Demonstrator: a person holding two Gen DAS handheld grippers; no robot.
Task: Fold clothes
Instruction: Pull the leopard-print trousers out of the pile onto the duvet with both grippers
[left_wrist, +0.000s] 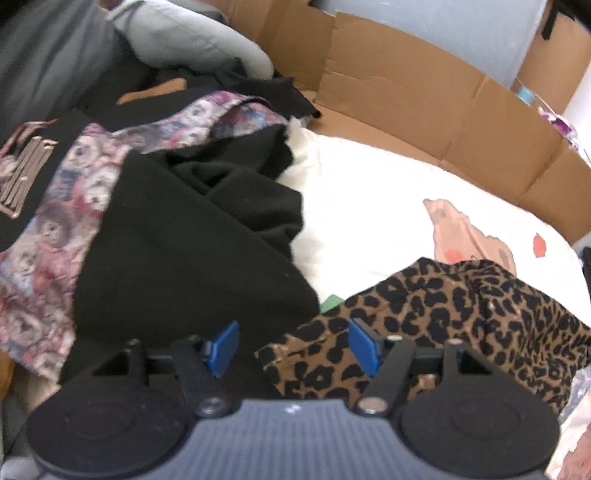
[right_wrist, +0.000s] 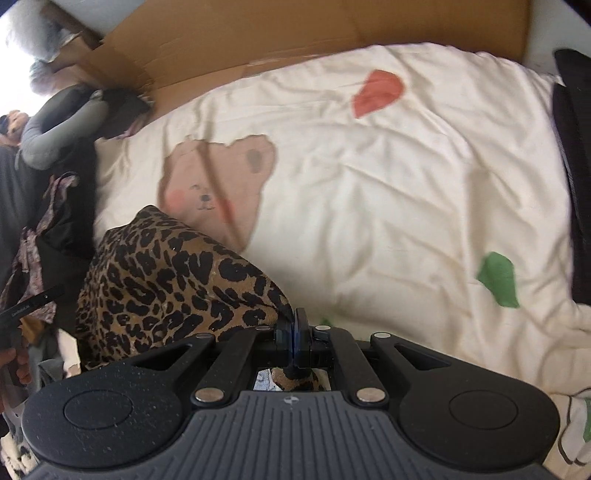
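Note:
A leopard-print garment lies bunched on a cream duvet printed with a bear. My left gripper stands open just above the garment's near corner; its blue pads press on nothing. In the right wrist view the same leopard-print garment trails to the left from my right gripper, which is shut on a pinch of its edge. A bit of the cloth shows below the jaws. A heap of other clothes sits at the left: a black garment and a teddy-bear-print one.
Flattened cardboard stands along the far edge of the bed. A grey pillow lies behind the clothes heap. The cream duvet spreads wide to the right, with a black item at its right edge.

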